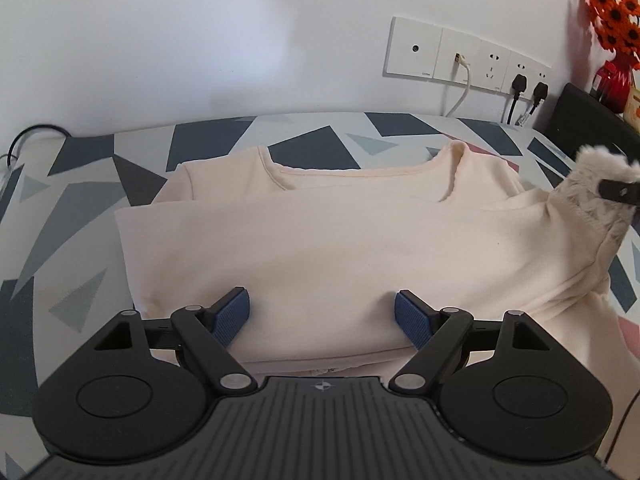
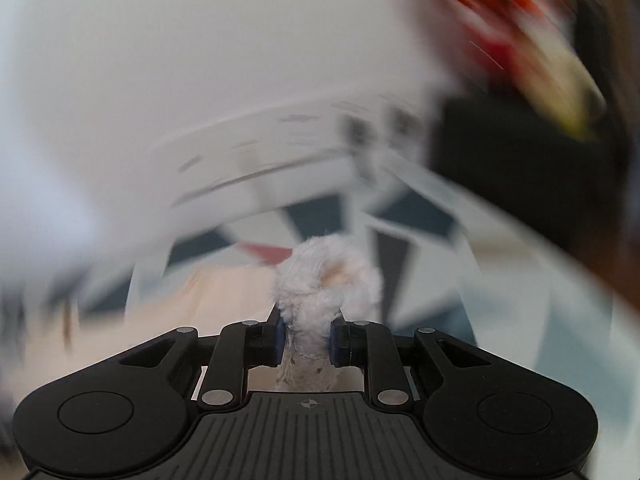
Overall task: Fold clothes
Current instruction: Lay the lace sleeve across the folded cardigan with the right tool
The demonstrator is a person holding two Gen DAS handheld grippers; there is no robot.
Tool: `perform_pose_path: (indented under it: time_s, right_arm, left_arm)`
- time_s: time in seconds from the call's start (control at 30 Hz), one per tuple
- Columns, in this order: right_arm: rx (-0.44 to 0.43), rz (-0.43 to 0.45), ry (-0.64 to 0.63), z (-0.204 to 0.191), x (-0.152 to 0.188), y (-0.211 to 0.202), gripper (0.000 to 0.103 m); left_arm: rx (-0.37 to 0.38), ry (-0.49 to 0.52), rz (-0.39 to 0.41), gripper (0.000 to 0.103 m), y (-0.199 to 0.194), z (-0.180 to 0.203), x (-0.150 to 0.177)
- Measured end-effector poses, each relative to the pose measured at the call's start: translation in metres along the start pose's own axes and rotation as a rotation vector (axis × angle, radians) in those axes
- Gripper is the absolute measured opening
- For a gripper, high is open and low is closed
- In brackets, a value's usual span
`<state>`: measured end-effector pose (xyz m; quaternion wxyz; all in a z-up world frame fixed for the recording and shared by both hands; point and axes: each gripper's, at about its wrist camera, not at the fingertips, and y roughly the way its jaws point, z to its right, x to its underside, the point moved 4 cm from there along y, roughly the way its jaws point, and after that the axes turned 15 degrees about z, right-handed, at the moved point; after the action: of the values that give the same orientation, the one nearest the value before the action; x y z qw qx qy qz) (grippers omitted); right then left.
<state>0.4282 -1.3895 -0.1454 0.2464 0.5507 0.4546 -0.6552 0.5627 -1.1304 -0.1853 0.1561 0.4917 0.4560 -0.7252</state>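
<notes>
Nearby — wall sockets point(image 1: 466, 56), orange flowers point(image 1: 614, 12)

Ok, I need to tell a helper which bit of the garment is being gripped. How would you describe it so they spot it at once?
Start at the patterned tablecloth with grey and navy triangles, where a cream top lies partly folded. Follow its sleeve to the right edge: the fluffy cuff is raised off the cloth, clamped in the right gripper. It alone is shaggy and greyish-white; everything else is smooth cream.
</notes>
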Motion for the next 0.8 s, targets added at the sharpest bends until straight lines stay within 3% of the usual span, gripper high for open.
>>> perform_pose_path:
  time_s: [0.1, 0.2, 0.33, 0.4, 0.47, 0.53, 0.67, 0.8]
  right_arm:
    - [-0.165, -0.021, -0.269, -0.055, 0.008, 0.001, 0.018]
    - [-0.274, -0.073, -0.372, -0.088, 0.024, 0.002, 0.019]
    - [-0.331, -0.127, -0.335, -0.103, 0.035, 0.003, 0.025]
    - [-0.369, -0.126, -0.28, -0.101, 0.031, -0.004, 0.043]
    - [-0.41, -0.122, -0.221, -0.099, 0.025, -0.012, 0.054]
    - [-0.432, -0.082, -0.134, -0.089, 0.009, -0.022, 0.056]
    - [-0.332, 0.009, 0.062, -0.05, -0.023, -0.023, 0.055]
    - [-0.126, -0.091, -0.049, -0.033, -0.005, 0.012, 0.052]
  left_arm:
    - [-0.001, -0.009, 0.002, 0.082, -0.002, -0.001, 0.001]
    - [0.002, -0.02, 0.002, 0.082, -0.002, -0.002, 0.001]
    - [0.008, -0.037, 0.0, 0.082, -0.004, -0.005, 0.0]
    - [0.013, -0.045, -0.003, 0.082, -0.004, -0.007, -0.001]
    - [0.015, -0.053, -0.004, 0.082, -0.005, -0.009, -0.001]
    - [0.014, -0.064, -0.006, 0.082, -0.006, -0.011, 0.0]
    - [0.013, -0.073, -0.009, 0.082, -0.007, -0.015, 0.001]
    - [0.011, -0.069, -0.017, 0.085, -0.005, -0.015, 0.002]
